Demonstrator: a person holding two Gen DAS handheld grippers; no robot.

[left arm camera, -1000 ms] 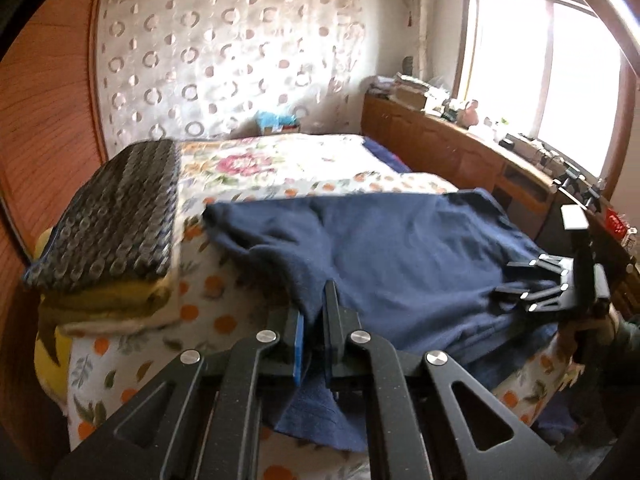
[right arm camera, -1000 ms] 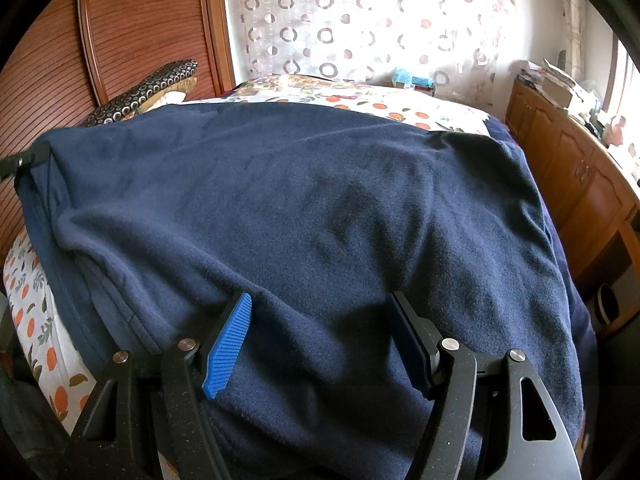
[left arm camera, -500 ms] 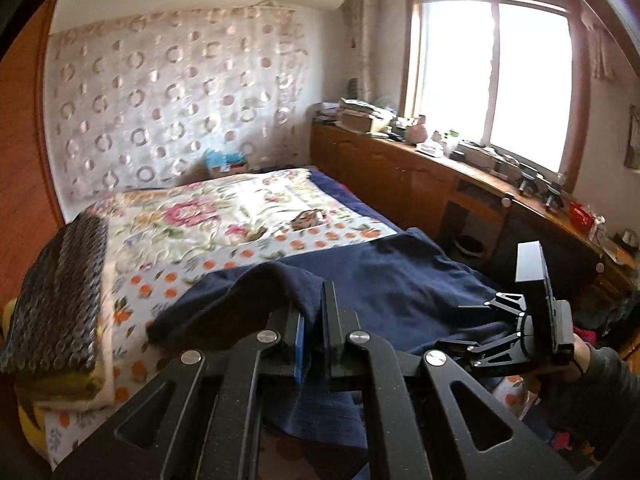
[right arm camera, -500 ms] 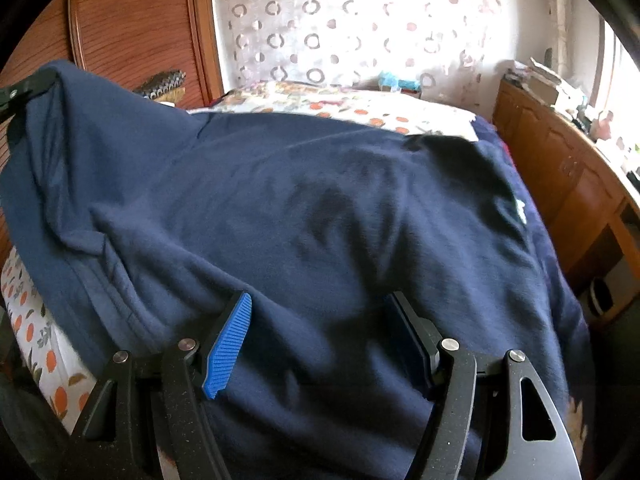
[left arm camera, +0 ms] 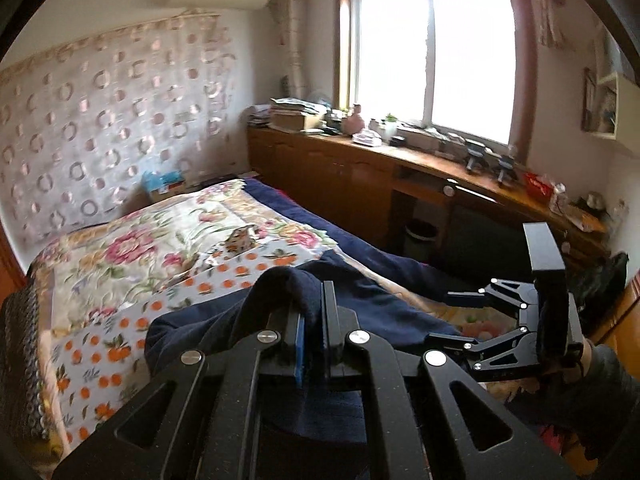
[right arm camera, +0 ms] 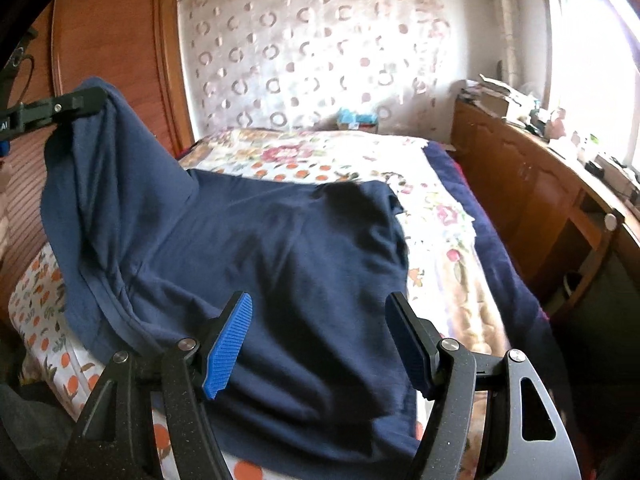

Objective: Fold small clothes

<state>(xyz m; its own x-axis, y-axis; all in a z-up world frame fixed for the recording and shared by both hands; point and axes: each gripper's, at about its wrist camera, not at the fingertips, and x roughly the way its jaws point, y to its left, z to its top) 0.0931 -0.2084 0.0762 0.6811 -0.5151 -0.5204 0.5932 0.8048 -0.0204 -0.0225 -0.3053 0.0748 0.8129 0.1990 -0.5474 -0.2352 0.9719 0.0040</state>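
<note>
A navy blue fleece garment (right arm camera: 288,264) lies on the bed (right arm camera: 440,216). My left gripper (left arm camera: 313,320) is shut on one edge of the garment (left arm camera: 292,284) and holds it lifted; in the right wrist view it (right arm camera: 76,106) shows at the upper left with the cloth hanging from it. My right gripper (right arm camera: 320,336) is open, low over the garment's near part, with cloth between its spread fingers but not clamped. It also shows in the left wrist view (left arm camera: 452,316) at the right, open.
The bed has a floral and orange-print cover (left arm camera: 168,248). A dark patterned pillow (left arm camera: 20,360) lies at the left. A wooden wardrobe (right arm camera: 112,40) stands left of the bed. A long wooden cabinet (left arm camera: 360,176) with clutter runs under the window on the right.
My left gripper has risen with the garment's edge, pulling that side up off the bed and drawing the far edge nearer. My right gripper has stayed open over the cloth.
</note>
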